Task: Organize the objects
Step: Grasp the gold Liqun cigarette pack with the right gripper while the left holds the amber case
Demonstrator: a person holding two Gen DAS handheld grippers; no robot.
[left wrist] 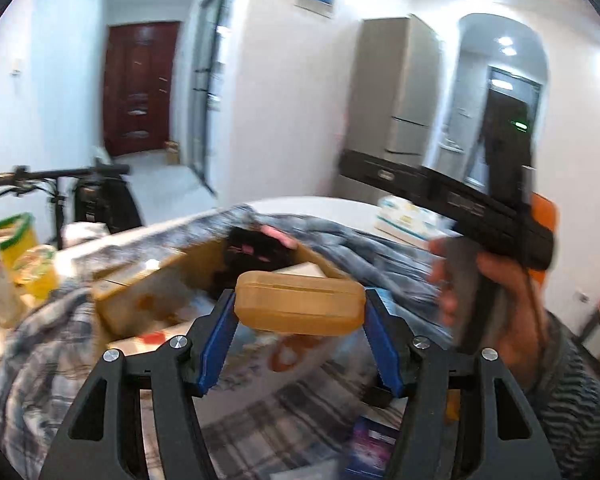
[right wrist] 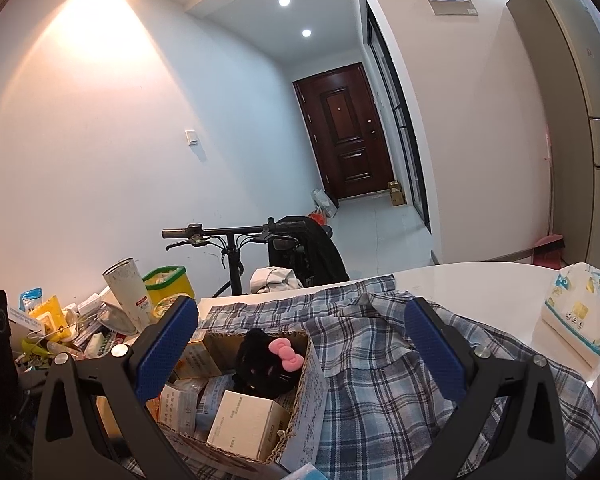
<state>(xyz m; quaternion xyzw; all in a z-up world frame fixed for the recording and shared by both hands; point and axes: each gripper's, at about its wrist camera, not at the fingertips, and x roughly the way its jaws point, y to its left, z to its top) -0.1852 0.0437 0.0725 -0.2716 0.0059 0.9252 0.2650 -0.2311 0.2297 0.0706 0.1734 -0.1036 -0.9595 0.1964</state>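
While a tan oblong case (left wrist: pixel 300 303) is clamped end to end in the left gripper (left wrist: pixel 300 312) above the cluttered cardboard box (right wrist: pixel 300 364) on the plaid cloth (right wrist: pixel 380 380), a level, unhurried carry to a free gap is advised, the right gripper (right wrist: pixel 300 332) being held wide open and empty.

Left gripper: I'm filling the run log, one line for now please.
left gripper: shut on tan case | right gripper: open | cardboard box: below
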